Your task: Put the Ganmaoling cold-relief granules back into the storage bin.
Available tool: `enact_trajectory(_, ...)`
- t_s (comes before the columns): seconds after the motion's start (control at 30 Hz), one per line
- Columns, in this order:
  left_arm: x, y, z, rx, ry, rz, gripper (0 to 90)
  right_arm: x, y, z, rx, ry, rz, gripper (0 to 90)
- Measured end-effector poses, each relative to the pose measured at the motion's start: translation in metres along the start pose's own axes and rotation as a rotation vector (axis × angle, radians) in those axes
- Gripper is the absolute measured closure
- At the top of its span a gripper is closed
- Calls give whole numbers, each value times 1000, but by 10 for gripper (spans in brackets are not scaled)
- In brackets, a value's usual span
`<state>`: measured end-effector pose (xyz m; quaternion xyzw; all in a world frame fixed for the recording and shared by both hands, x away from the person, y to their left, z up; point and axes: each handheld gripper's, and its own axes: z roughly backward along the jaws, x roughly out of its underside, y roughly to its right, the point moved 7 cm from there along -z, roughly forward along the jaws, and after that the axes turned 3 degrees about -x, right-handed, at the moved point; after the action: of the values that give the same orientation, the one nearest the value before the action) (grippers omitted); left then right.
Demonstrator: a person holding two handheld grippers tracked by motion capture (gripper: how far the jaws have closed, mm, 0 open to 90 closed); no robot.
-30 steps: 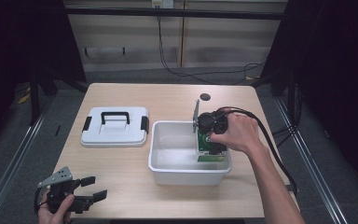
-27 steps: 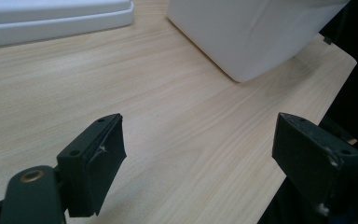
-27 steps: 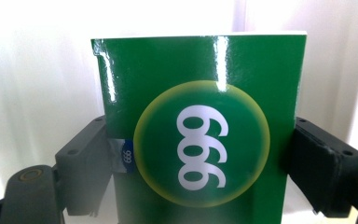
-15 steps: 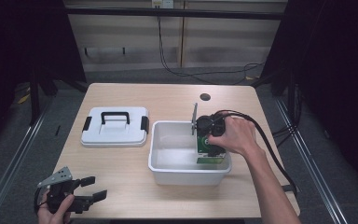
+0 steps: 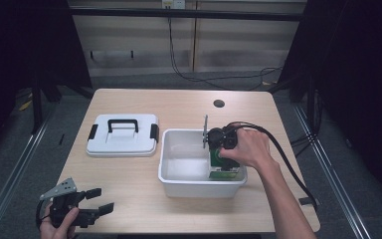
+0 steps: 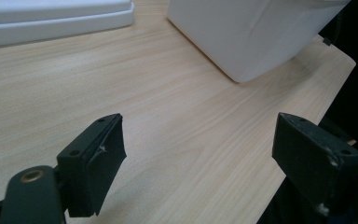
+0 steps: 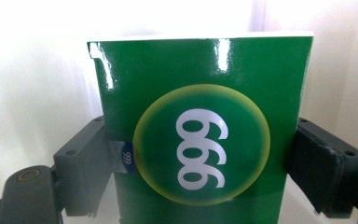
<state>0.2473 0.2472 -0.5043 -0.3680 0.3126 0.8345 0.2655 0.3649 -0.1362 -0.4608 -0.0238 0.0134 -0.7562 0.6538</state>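
Observation:
A glossy green box (image 7: 200, 135) printed with a yellow-ringed "999" fills the right gripper view, with both black jaws pressed on its sides. From above, my right gripper (image 5: 222, 155) reaches down into the white bin (image 5: 179, 186), and the green box (image 5: 225, 173) stands at the bin's right end under the hand. My left gripper (image 5: 95, 204) rests open at the table's front left corner, nothing between its jaws. In the left gripper view its fingers (image 6: 95, 163) spread wide over bare wood, with the white bin (image 6: 256, 32) ahead.
A white lid with a black handle (image 5: 123, 133) lies flat left of the bin; its edge (image 6: 56, 21) appears in the left gripper view. A dark round hole (image 5: 219, 103) marks the far tabletop. The right gripper's cable (image 5: 283, 159) trails off the table's right side.
The right hand and gripper have sunk slightly lower into the bin with the green box. The left gripper has stayed put.

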Motion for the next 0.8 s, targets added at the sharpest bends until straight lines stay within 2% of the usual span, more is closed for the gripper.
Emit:
enact_trajectory(0.23, 0, 0, 0, 1, 2, 1, 169, -2, 2, -8, -6, -23, -17, 140)
enact_trajectory(0.57, 0, 1, 0, 4, 2, -1, 169, -5, 2, -24, -48, -70, -16, 134)
enact_trajectory(0.8, 0, 1, 0, -1, 1, -2, 169, -6, 2, -26, -46, -66, -21, 128)
